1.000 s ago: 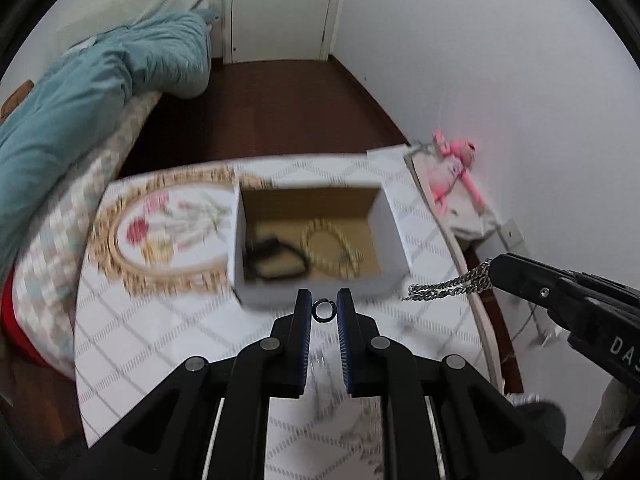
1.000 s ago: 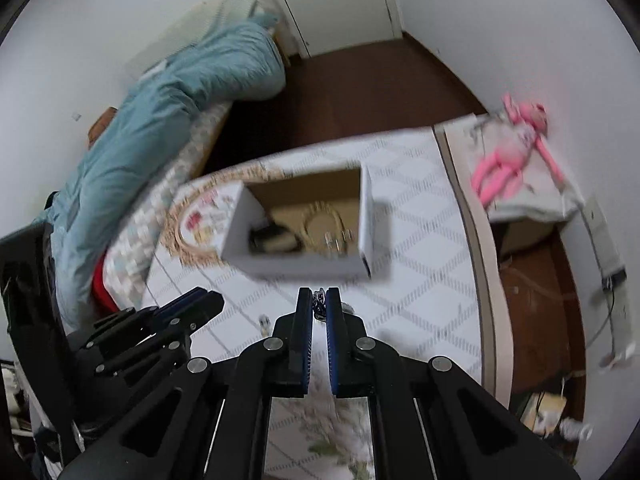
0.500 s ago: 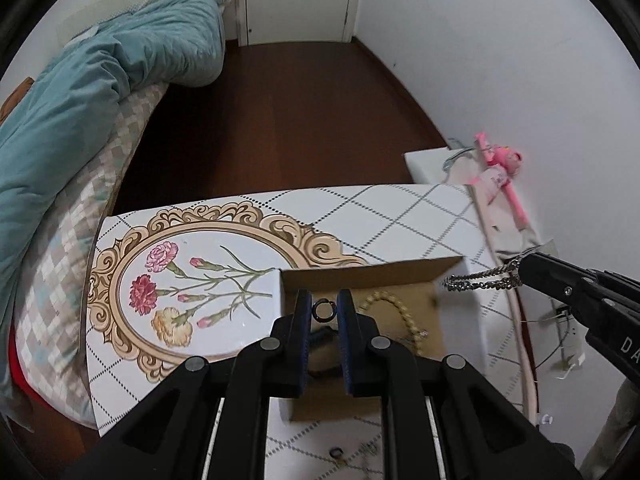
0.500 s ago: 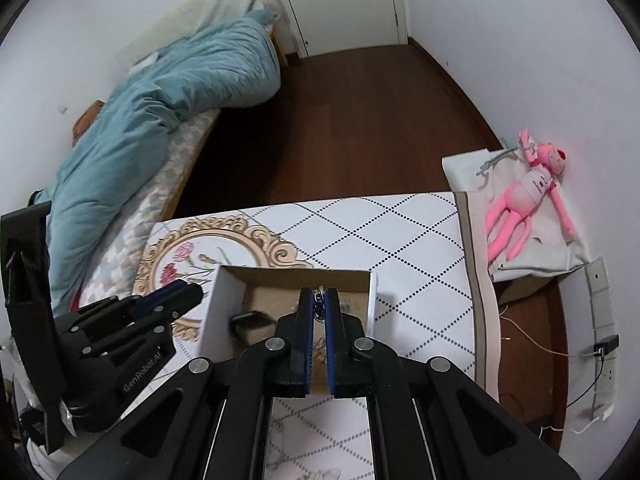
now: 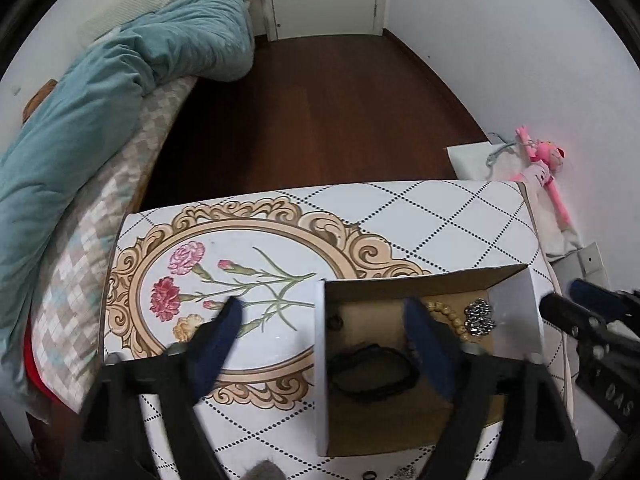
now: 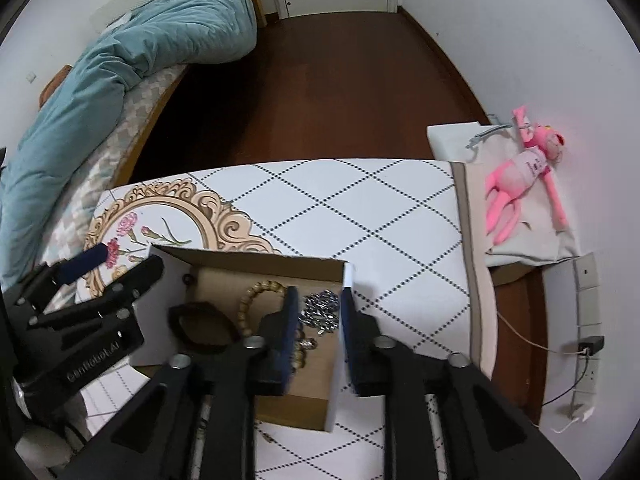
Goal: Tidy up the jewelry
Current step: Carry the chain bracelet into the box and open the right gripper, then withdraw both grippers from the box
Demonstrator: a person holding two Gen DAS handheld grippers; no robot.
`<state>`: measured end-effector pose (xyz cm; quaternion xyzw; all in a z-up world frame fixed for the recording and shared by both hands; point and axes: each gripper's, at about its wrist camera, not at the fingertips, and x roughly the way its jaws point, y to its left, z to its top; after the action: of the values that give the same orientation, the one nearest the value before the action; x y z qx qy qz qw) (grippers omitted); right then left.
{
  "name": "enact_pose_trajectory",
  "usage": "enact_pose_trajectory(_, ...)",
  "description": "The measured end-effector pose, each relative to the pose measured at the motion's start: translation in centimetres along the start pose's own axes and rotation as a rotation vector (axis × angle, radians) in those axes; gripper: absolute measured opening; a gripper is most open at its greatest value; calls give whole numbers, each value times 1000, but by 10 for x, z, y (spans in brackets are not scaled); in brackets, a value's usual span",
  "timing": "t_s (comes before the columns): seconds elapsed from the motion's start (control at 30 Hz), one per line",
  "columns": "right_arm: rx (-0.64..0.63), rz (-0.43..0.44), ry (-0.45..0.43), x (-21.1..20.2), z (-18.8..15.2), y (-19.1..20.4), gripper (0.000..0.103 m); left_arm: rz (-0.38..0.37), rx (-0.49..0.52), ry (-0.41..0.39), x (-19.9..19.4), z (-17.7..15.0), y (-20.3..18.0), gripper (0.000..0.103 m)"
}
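Observation:
An open cardboard box (image 5: 322, 364) (image 6: 338, 380) sits on the patterned table. Inside lie a black bracelet (image 5: 374, 372) (image 6: 200, 326), a beige bead bracelet (image 5: 446, 316) (image 6: 256, 294), a silver chain (image 5: 478, 318) (image 6: 320, 310) and a small dark ring (image 5: 334, 323). My left gripper (image 5: 320, 320) is open wide and empty, its fingers straddling the box's left wall. My right gripper (image 6: 318, 310) is open and empty just above the chain, one finger inside the box and one outside its right wall.
The table (image 5: 440, 216) has a floral medallion print (image 5: 224, 280). Small jewelry pieces lie in front of the box (image 5: 370, 475). A pink plush toy (image 6: 520, 172) lies on a bag to the right. A bed with a teal duvet (image 6: 120, 64) is to the left.
Both grippers have opened above the box. The left one let go of the small ring and the right one let go of the silver chain; both now lie in the box.

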<state>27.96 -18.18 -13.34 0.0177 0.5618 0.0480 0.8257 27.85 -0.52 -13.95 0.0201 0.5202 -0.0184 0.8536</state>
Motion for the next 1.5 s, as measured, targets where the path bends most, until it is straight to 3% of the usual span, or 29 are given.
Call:
enact_pose_trajectory(0.03,-7,-18,-7,-2,-3,0,55,3,-6,-12,-2,-2,2,100)
enact_pose_trajectory(0.23,-39,-126,-33,-6,-30,4,97,15,-14,-54,-11,-17,6,103)
enact_pose_trajectory(0.5,2,-172,-50,0,-63,0,102,22,-23,-49,-16,-45,10,103)
enact_pose_trajectory(0.8,34,-187,-93,-16,-72,-3,102,36,-30,-60,-30,-63,8,103)
enact_pose_trajectory(1.3,60,-262,-281,-100,-104,-1,102,19,-19,-161,-94,-87,-2,103)
enact_pose_trajectory(1.5,69,-248,-348,-137,-110,3,102,6,-34,-206,-121,-89,0,103)
